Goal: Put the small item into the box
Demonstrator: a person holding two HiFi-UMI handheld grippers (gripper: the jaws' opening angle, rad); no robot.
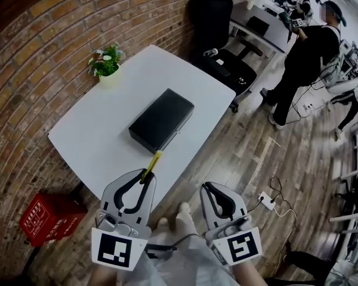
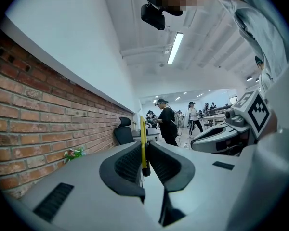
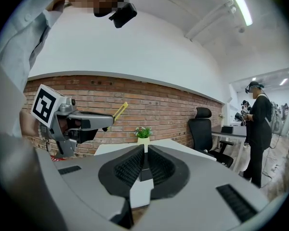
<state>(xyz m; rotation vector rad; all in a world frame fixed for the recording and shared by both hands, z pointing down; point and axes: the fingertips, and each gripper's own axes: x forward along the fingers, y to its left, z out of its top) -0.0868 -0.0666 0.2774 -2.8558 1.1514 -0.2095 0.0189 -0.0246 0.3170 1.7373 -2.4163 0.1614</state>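
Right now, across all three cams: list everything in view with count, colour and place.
table: 1, white, against the brick wall
box: 1, black, closed, mid-table
potted plant: 1, green, pale pot, far-left table corner
crate: 1, red, on the floor by the table's near-left corner
office chair: 1, black, beyond the table's far end
power strip: 1, white, on the floor right of the table
person: 1 standing, in black, far right; others behind are too small to count
small item: 1, yellow, thin, sticking out of the left gripper
left gripper: grey, shut on the small item, at the table's near edge
right gripper: grey, jaws together, empty
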